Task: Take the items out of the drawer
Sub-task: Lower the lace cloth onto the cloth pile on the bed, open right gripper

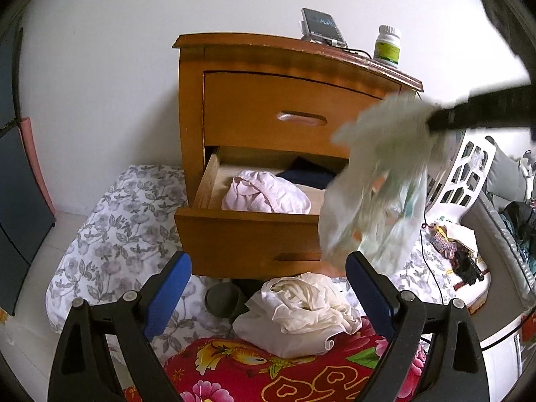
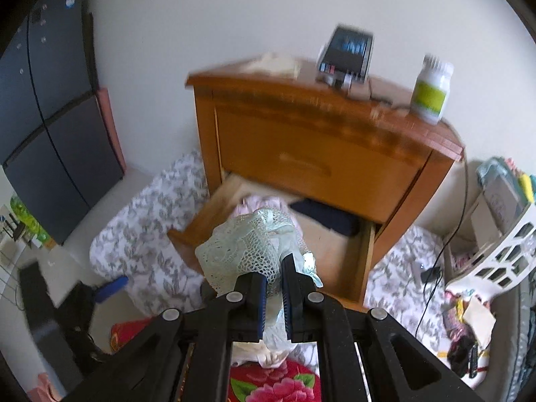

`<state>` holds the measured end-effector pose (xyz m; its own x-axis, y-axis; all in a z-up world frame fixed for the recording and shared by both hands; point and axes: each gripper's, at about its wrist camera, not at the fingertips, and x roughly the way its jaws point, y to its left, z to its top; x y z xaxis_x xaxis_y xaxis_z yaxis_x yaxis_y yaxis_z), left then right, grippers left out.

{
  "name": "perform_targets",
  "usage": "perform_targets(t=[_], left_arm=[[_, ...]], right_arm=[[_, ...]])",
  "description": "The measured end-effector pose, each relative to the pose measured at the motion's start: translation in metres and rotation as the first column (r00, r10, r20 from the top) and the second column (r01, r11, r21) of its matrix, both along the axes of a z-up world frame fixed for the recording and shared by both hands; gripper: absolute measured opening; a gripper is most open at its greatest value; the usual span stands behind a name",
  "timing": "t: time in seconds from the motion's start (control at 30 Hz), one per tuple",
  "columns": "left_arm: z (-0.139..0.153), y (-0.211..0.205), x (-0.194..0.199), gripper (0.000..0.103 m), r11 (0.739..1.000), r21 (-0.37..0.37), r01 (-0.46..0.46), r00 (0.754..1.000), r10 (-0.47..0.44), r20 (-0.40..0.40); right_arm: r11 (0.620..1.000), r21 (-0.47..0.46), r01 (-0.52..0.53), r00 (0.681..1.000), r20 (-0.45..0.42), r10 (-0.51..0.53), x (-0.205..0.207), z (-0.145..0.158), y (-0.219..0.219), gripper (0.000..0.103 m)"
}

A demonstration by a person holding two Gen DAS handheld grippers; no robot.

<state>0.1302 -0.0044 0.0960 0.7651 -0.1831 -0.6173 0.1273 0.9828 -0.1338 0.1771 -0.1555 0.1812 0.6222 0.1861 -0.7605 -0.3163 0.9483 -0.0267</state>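
Right gripper [image 2: 275,269] clamped on a pale green lace cloth [image 2: 248,251], held in the air above the near right part of the open lower drawer [image 1: 248,231]. Cloth hanging down from the jaws, long axis about vertical, blurred in the left wrist view. Inside the drawer: a pink garment [image 1: 266,192] at the left, a dark blue item [image 1: 308,176] farther back. Left gripper [image 1: 268,288] wide open and empty, low over a white cloth [image 1: 301,315] on the red floral fabric [image 1: 234,372]. Upper drawer [image 1: 291,110] closed.

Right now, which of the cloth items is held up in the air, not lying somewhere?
The pale green lace cloth, pinched in the right hand-held gripper. The pink cloth lies in the open drawer; the white cloth lies below.
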Motion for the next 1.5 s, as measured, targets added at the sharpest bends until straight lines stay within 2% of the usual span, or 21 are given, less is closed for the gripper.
perform_targets(t=[0.13,0.4,0.67,1.1,1.4,1.47,1.5], left_arm=[[-0.006,0.002,0.003,0.094,1.000,0.001,-0.003,1.000,0.003,-0.016],[-0.021,0.006,0.012,0.094,1.000,0.001,-0.012,0.999,0.012,-0.053],[-0.033,0.010,0.020,0.094,1.000,0.005,-0.019,0.996,0.019,-0.089],[-0.054,0.015,0.032,0.094,1.000,0.012,-0.029,0.988,0.030,-0.148],[-0.063,0.014,0.038,0.094,0.999,0.024,-0.028,0.984,0.032,-0.176],[-0.064,0.014,0.039,0.094,0.999,0.025,-0.029,0.983,0.033,-0.180],[-0.065,0.014,0.040,0.094,0.999,0.026,-0.028,0.983,0.033,-0.182]], right_arm=[[1.000,-0.003,-0.004,0.997,-0.072,0.004,0.008,-0.038,0.001,0.009],[1.000,-0.006,0.011,0.988,-0.153,-0.012,0.019,-0.099,0.002,0.009],[0.999,0.018,0.049,0.962,-0.270,-0.042,0.032,-0.167,0.009,0.009],[0.995,0.038,0.092,0.941,-0.329,-0.075,0.032,-0.216,0.020,0.010],[0.994,0.025,0.106,0.928,-0.362,-0.090,0.035,-0.232,0.020,0.011],[0.993,0.027,0.111,0.924,-0.370,-0.093,0.034,-0.233,0.019,0.016],[0.993,0.025,0.111,0.924,-0.371,-0.094,0.034,-0.232,0.018,0.022]])
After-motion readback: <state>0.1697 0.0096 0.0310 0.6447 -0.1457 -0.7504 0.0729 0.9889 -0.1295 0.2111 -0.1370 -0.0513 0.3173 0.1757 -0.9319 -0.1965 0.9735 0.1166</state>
